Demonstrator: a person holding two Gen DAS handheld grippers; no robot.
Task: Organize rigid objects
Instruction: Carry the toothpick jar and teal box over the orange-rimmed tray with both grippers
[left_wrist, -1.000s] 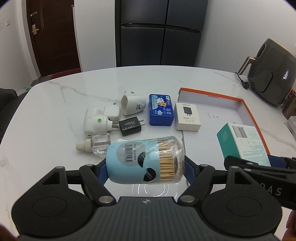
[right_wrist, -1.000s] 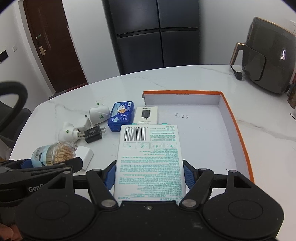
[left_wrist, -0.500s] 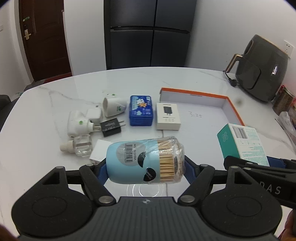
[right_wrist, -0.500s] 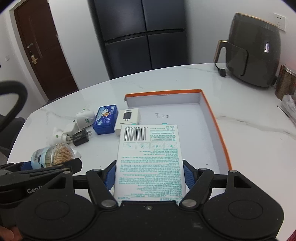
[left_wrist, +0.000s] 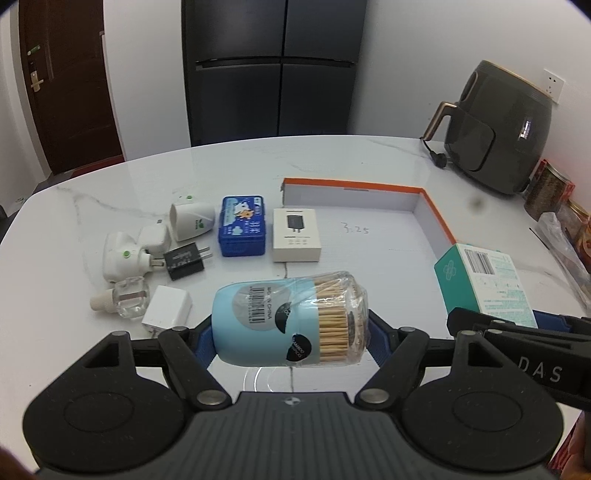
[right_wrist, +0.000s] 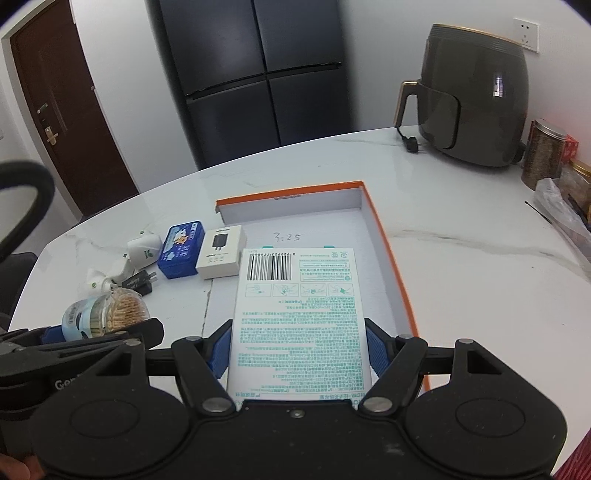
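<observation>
Your left gripper (left_wrist: 290, 328) has its jaws clamped on the toothpick jar (left_wrist: 290, 319), a pale blue cylinder lying sideways between the blue pads, its clear end full of toothpicks pointing to the right of the left wrist view. It hangs above the white marble surface (left_wrist: 110, 184), just in front of the near edge of the orange-rimmed tray (left_wrist: 436, 218). Your right gripper (right_wrist: 298, 350) has its jaws clamped on the two long sides of the teal-and-white box (right_wrist: 299, 314), held flat with the barcode at the far end, over the tray's white floor, on which "3.25" is written by hand. In the left wrist view that box shows at the right, just beyond the tray's right wall. On the surface to the left of the tray lie the white charger box (left_wrist: 296, 234), touching or just beside the tray's open left edge, then the blue tin (left_wrist: 243, 230) beside it, a white plug with a green mark (left_wrist: 192, 221), a black adapter (left_wrist: 184, 260), a white adapter (left_wrist: 123, 254), a small clear bottle (left_wrist: 123, 301) and a white cube (left_wrist: 167, 309) nearest to your left gripper. A dark air fryer (left_wrist: 506, 129) stands at the far right of the surface, well apart from the tray.
</observation>
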